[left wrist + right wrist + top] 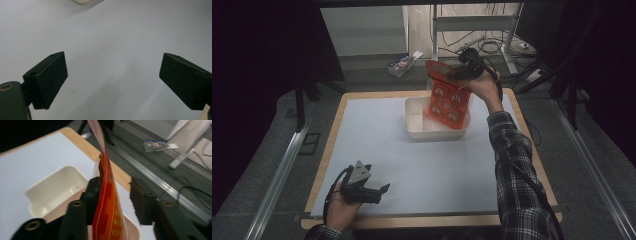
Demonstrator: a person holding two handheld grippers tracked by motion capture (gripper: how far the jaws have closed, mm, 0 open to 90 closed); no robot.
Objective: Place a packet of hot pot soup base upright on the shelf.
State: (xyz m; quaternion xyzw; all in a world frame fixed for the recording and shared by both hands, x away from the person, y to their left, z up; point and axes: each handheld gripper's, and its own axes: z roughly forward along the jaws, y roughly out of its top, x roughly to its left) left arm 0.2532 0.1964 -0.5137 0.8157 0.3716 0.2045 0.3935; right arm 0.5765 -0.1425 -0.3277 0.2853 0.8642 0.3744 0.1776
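looking along my right gripper (115,195), its jaws stood apart, the orange packet (107,202) edge-on between them; from above, the packet stood upright, long axis vertical, lower end in the white tub (417,131).

Orange-red packet (447,97), cream tub (416,120), pale blue table (377,145), plaid sleeve (517,170), black jaws

Open mat (412,165) across the near and left table: free passage on all sides of the left gripper (377,192), nothing between its spread jaws. Far right blocked: white tray (414,125) with the red blister pack (447,97) standing tilted in it, right gripper (464,62) at its top edge. Narrow strip behind the tray.
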